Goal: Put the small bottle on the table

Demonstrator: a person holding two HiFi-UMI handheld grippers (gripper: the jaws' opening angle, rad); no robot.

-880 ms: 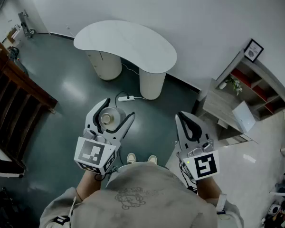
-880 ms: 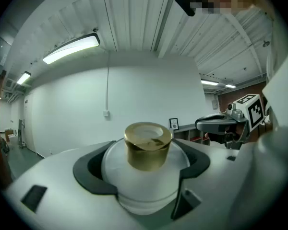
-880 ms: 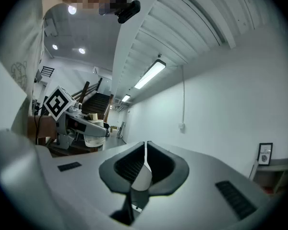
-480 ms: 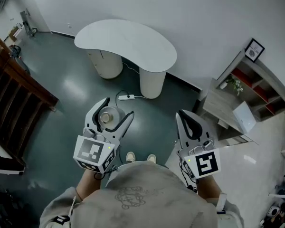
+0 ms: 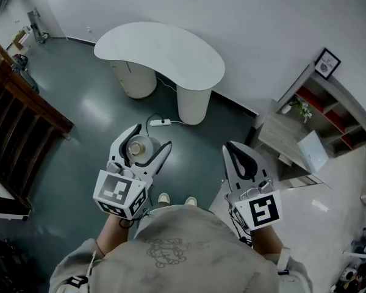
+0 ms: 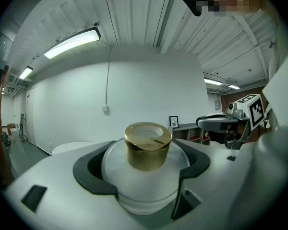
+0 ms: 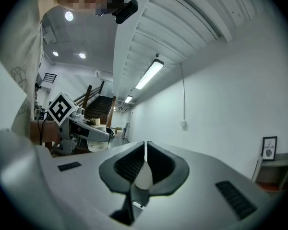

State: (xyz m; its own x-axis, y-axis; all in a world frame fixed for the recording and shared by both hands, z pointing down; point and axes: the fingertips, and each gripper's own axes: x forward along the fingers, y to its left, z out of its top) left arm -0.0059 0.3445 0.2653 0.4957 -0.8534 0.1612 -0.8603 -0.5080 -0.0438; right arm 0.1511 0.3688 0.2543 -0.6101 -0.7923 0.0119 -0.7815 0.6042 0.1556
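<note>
Your left gripper [image 5: 151, 138] is clamping the bottle [image 6: 146, 176] between widely spread jaws. The pads are pressing on both sides of its round frosted body, and its gold cap [image 6: 148, 145] is pointing up. Your right gripper [image 7: 145, 150] is carrying nothing; its jaws are meeting tip to tip. You are holding both grippers roughly level in front of your torso, side by side and apart. The bottle is hanging in the left gripper over the dark floor [image 5: 79, 121], well short of the table [image 5: 158, 50]. The table, white and kidney-shaped on two round pedestals, is standing ahead of the grippers near the white wall. A power strip [image 5: 160, 123] is lying on the floor between the table and the left gripper. Your shoes [image 5: 174, 199] are showing between the two grippers. A shelf unit [image 5: 329, 102] is standing ahead of the right gripper, with a framed picture [image 5: 326, 64] on top. A dark wooden railing [image 5: 24, 108] is running along the left edge of the head view.
</note>
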